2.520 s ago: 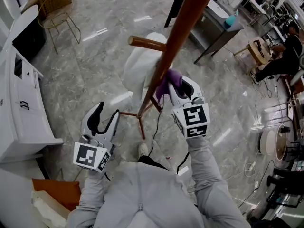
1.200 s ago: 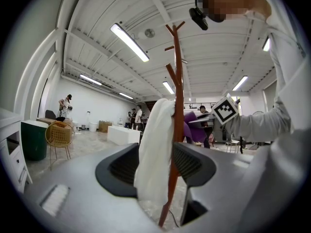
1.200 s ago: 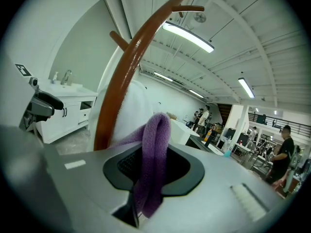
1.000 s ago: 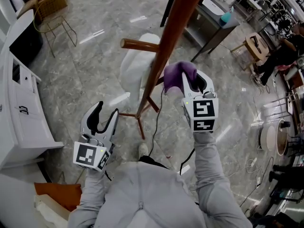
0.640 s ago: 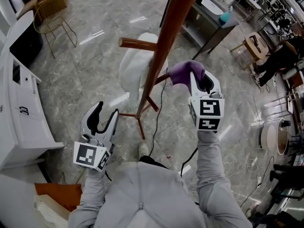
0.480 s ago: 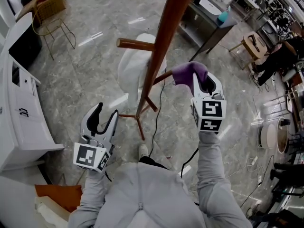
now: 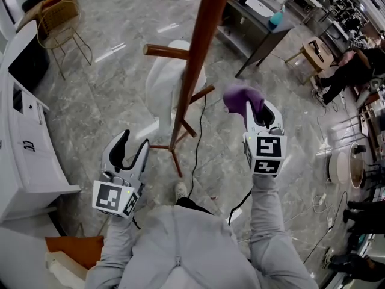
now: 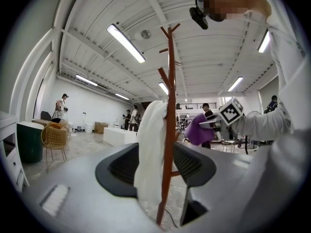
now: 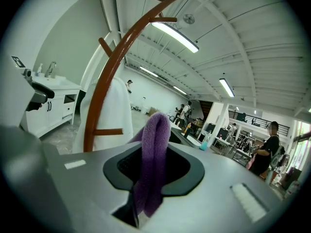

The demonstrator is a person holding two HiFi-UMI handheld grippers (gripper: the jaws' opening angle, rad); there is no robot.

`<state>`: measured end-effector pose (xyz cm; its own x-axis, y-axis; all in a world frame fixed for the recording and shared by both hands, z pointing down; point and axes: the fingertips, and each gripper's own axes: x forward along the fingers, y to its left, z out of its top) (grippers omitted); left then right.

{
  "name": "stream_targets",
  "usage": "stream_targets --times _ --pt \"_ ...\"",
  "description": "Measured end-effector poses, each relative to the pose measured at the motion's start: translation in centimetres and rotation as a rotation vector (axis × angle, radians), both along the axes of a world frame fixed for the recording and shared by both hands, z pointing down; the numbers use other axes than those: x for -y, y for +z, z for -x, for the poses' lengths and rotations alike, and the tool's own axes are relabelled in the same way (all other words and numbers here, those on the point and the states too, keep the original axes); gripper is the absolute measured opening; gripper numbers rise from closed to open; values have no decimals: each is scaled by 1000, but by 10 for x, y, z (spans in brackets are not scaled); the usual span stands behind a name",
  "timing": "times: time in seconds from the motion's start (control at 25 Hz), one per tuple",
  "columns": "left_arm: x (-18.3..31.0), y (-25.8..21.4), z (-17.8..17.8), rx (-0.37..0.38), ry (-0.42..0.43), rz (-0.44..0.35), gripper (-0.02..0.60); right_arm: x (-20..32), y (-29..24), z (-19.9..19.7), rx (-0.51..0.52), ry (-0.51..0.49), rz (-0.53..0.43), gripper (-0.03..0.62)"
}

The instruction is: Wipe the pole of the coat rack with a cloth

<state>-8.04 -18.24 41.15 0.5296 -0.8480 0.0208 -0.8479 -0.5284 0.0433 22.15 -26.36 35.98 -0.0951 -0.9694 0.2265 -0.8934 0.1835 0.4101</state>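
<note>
Pole (image 7: 192,65) of the coat rack: long, round, glossy reddish-brown wood, stood upright between the claws, a limp white garment (image 7: 163,84) hung on it. Left claw (image 7: 127,150) was spread and empty; right claw (image 7: 257,108) pinched a folded, plush purple cloth (image 7: 238,96) clear of the pole, to its right. Wiping well likely required pressing that fold flush to the shaft, drawing lengthwise, skirting pegs (image 7: 163,51).

cloth (image 7: 239,97) right of pole (image 7: 195,59), garment (image 7: 163,80) on its left

The folded purple cloth (image 7: 239,98) sits just beside the upright reddish-brown coat rack pole (image 7: 197,59), apart from it.
</note>
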Motion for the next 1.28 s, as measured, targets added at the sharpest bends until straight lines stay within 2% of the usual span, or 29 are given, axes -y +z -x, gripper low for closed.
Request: stream_targets --times 0.36,0.48,0.96,1.28 --pt "-14 0 0 0 7 0 236 -19 47 39 -55 -95 107 81" --pt "-19 0 4 -2 -6 -1 236 -19 59 56 -105 -141 141 81" --pt "-29 5 39 -17 -96 15 236 -17 129 144 -516 -429 312 81" --pt "-27 12 52 -32 -126 31 236 -27 151 171 -788 -655 399 81"
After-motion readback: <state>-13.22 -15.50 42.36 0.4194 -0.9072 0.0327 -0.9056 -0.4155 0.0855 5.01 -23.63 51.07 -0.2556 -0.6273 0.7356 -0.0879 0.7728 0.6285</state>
